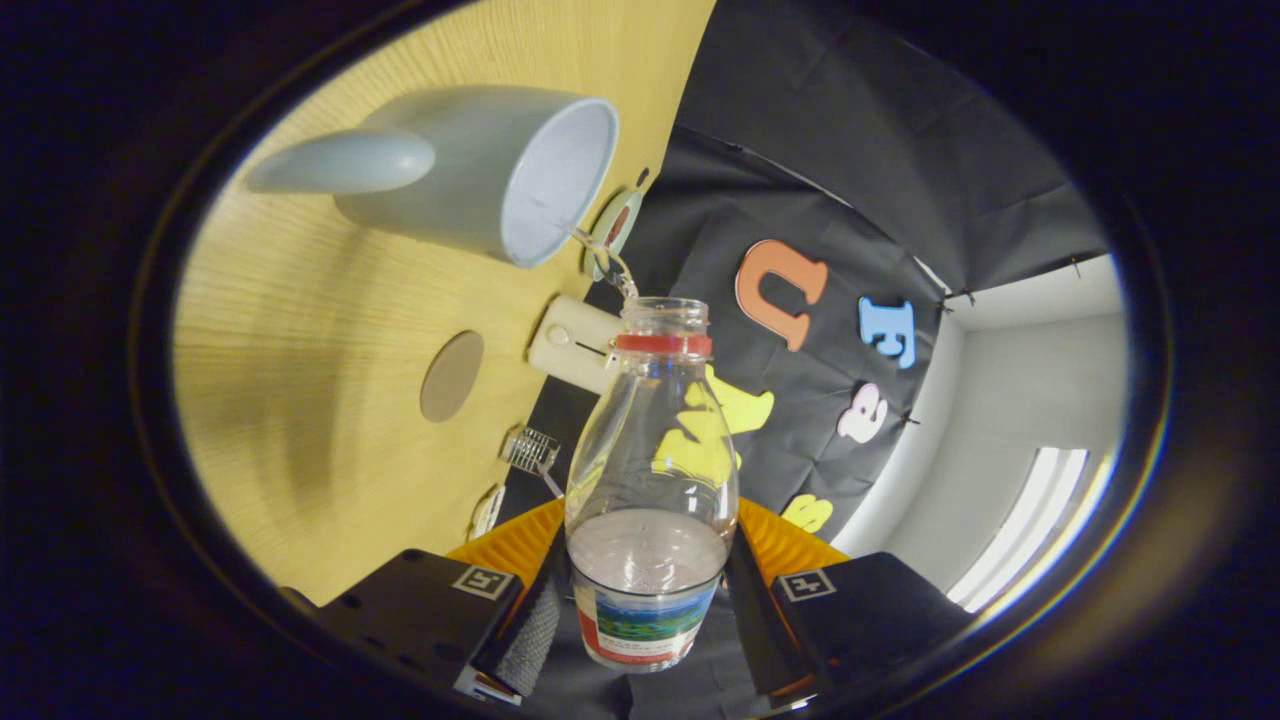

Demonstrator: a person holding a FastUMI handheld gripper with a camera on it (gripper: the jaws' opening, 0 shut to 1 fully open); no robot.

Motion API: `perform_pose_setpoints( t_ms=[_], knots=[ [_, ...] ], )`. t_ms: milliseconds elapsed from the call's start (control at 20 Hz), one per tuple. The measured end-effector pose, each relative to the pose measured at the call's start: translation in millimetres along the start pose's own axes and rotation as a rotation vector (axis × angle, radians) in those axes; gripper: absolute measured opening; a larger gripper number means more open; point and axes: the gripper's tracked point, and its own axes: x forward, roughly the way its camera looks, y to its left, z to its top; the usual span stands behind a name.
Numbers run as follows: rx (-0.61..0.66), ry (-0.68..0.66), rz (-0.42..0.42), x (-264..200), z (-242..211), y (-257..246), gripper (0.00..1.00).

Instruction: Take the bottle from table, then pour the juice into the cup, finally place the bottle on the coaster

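No writing can be made out. The bottle (650,470) carries a label (645,625) low in the frame, between the fingers of the gripper (640,620) closed on it, but its print is too small and blurred. Each finger block bears a square marker (483,581), a pattern rather than text.

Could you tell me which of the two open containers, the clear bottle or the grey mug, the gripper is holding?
The clear plastic bottle with the red neck ring: both gripper fingers press its sides. The pale grey mug stands free on the wooden table.
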Motion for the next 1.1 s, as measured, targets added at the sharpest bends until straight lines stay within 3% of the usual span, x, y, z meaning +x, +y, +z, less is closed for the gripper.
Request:
perform_pose_setpoints(
  t_ms=[1100],
  knots=[
    [-0.077, -0.02, -0.057, -4, 2, -42, 0.81]
  ],
)
